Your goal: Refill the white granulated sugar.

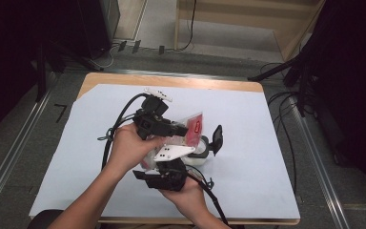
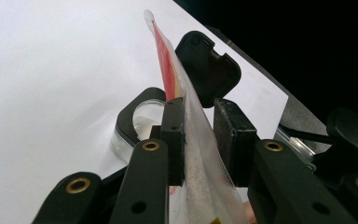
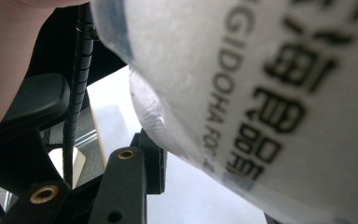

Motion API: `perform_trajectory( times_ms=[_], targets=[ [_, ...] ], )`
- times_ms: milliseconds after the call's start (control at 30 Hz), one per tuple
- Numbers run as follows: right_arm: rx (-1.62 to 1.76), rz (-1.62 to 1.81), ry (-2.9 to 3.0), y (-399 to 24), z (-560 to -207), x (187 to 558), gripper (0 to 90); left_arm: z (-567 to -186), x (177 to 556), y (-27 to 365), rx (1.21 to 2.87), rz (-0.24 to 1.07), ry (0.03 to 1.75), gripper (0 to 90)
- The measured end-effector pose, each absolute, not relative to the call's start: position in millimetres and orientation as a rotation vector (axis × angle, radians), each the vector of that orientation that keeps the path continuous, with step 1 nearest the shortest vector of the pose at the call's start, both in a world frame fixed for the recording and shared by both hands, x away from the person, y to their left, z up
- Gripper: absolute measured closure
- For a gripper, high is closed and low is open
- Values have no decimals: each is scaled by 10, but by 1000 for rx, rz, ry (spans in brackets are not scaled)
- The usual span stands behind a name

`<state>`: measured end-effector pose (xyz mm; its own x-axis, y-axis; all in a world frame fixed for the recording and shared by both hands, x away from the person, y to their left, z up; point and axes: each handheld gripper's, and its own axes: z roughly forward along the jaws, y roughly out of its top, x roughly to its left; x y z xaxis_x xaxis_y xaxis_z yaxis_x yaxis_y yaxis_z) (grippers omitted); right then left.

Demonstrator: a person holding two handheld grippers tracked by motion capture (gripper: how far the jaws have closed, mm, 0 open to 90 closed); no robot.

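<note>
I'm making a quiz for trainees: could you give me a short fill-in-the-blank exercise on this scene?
1. The pouch between the left hand-held gripper jaws is clear and ____.
2. The jar stands on a ____ sheet.
3. The jar's black lid is flipped ____.
Missing words: red; white; open

2 tools (image 1: 183, 130) (image 1: 169, 167), 1 pouch (image 1: 193, 126), 1 container (image 1: 202, 155) w/ lid (image 1: 216, 138).

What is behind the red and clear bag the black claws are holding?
Behind the bag stands a clear jar with its black flip lid open. The bag covers part of the jar, so its inside is hidden.
</note>
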<state>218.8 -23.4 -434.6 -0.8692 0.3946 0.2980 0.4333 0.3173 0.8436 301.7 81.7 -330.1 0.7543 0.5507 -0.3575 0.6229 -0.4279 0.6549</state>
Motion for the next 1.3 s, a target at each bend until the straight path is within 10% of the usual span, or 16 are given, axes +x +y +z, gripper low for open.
perform_trajectory(
  times_ms=[1300],
  targets=[
    [-791, -1646, -2526, -234, -4354, 2179, 632, -3292, 3001, 797, 2133, -119, 866, 742]
  ],
)
